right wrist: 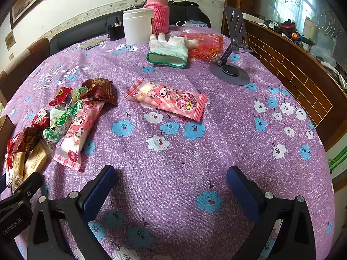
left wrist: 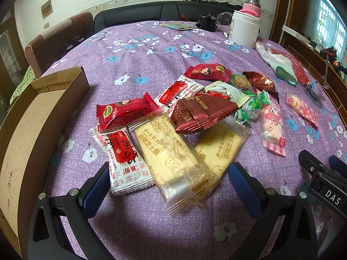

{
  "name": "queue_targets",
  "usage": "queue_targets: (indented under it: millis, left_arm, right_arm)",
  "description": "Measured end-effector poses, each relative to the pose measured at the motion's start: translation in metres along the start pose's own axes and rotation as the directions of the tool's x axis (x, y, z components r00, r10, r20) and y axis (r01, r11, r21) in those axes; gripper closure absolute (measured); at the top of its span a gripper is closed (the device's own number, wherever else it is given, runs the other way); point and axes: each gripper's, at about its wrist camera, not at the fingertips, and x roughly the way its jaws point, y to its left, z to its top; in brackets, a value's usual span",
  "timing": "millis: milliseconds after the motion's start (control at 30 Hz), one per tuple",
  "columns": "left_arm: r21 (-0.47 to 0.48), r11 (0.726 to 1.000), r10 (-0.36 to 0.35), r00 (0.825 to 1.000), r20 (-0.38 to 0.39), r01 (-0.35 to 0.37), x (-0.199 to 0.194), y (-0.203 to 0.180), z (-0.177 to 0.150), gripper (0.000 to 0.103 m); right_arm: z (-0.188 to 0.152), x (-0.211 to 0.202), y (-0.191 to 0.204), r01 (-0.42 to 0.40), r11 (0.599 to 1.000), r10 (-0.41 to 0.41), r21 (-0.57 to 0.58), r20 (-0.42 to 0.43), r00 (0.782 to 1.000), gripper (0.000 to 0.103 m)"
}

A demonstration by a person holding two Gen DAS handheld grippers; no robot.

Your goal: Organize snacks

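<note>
Sorting barely begun — snack pile (left wrist: 190, 117) beside empty cardboard box (left wrist: 43, 117); both grippers' fingers spread, holding nothing.

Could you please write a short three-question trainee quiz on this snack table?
1. True or false: the cardboard box already holds snacks.
2. What lies between the open left tongs? A) biscuit packet B) glove C) white jar
3. How many pink rabbit packets are on the tablecloth?

Key:
1. False; its visible part is empty.
2. A.
3. Two; the second lies by the pile. The right tongs are open, holding nothing.
</note>
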Motion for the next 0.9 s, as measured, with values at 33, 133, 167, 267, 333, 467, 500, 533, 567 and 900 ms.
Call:
queue_targets:
  millis: [33,133,167,267,333,467,500,533,567,900]
  left_arm:
    - [0.000,1.000,0.000,1.000,0.000,0.000,0.0001,0.0000,0.0001,0.000]
    - [0.000,1.000,0.000,1.000,0.000,0.000,0.0000,0.0001,0.0000,0.000]
    - [0.000,1.000,0.000,1.000,0.000,0.000,0.0000,0.0000,0.0001,0.000]
    - [0.000,1.000,0.000,1.000,0.000,0.000,0.0000,0.0000,0.0001,0.000]
    - [0.000,1.000,0.000,1.000,0.000,0.000,0.0000,-0.0001,0.0001,0.000]
    - [0.000,1.000,0.000,1.000,0.000,0.000,0.0000,-0.0001,0.0001,0.000]
    - [0.000,1.000,0.000,1.000,0.000,0.000,0.0001,0.0000,0.0001,0.000]
    - [0.000,1.000,0.000,1.000,0.000,0.000,0.0001,0.0000,0.0001,0.000]
    - [0.001,1.000,0.000,1.000,0.000,0.000,0.0000,0.0000,0.0001,0.000]
    - [0.035,0.999,-0.026,0.999,-0.032,0.027,-0.0026,0.0033,-0.0009,0.000]
  right_arm:
    - [0.0000,0.0001,0.0000,0.000,1.000,0.000,0.000,0.000,1.000,0.001]
    - [-0.0002,-0.0001,-0.0009,-0.006,1.000,0.006,0.005,0.001,1.000,0.001]
    - [-0.0004,-0.0004,-0.0010,-0.008,1.000,0.008,0.006,0.001,1.000,0.001]
    - [0.0003,-0.0011,0.0004,-0.014,1.000,0.014,0.004,0.002,1.000,0.001]
    - [-0.0007,0.0002,0.0000,-0.010,1.000,0.010,0.001,0.002,1.000,0.001]
    - [-0.0010,-0.0005,-0.0010,-0.010,1.000,0.010,0.001,0.002,1.000,0.001]
    - [-0.0010,-0.0007,-0.0009,-0.009,1.000,0.009,0.000,0.002,1.000,0.001]
    - [-0.0011,-0.0007,-0.0005,-0.009,1.000,0.009,0.000,0.002,1.000,0.001]
    - [-0.0013,-0.0008,-0.0002,-0.008,1.000,0.008,0.000,0.002,1.000,0.001]
    - [-0.0007,-0.0005,-0.0008,-0.008,1.000,0.008,0.000,0.001,1.000,0.001]
